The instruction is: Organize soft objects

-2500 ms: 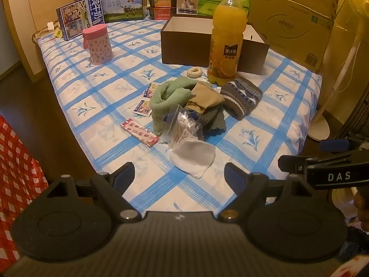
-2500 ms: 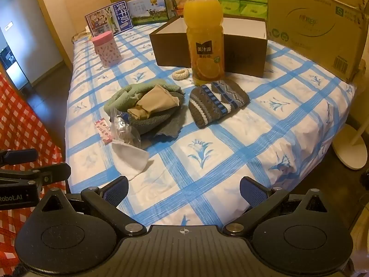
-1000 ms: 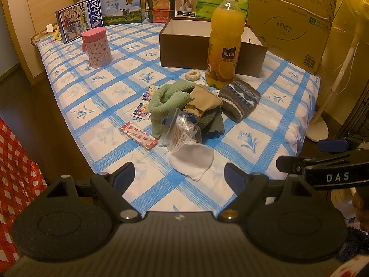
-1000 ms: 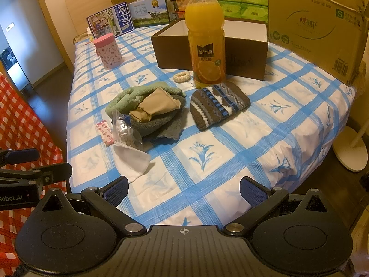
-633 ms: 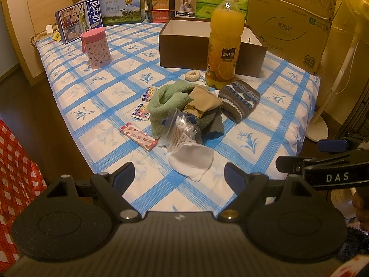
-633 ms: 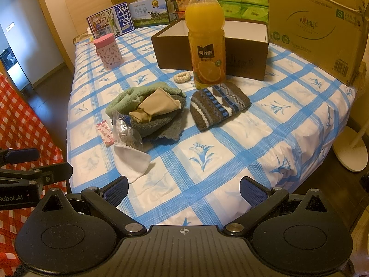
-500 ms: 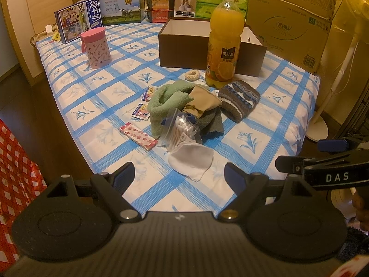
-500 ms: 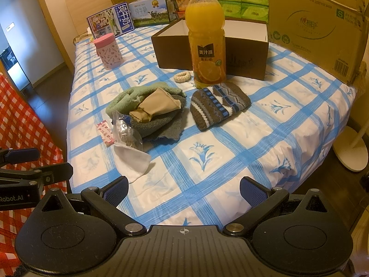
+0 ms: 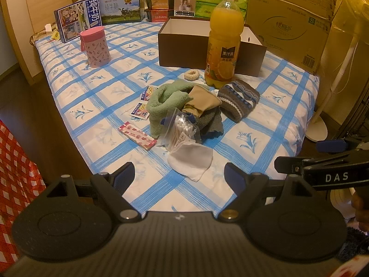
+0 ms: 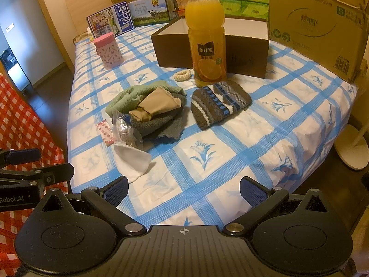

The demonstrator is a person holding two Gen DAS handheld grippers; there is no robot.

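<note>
Nothing has moved — both jaws stay spread, empty. Your knit hat (image 10: 220, 103), at twelve o'clock, is soft, light — pinch its edge.

**Open ground up front, clutter in the middle**

Bare tablecloth (image 10: 207, 180) stretches along the near edge and out to the right, easy passage there. The cloth pile (image 9: 184, 106) and knit hat (image 10: 219, 103) crowd the centre. Behind them the juice bottle (image 10: 206, 34) stands tall, just in front of the brown box (image 9: 184, 46), blocking the straight line in.
</note>
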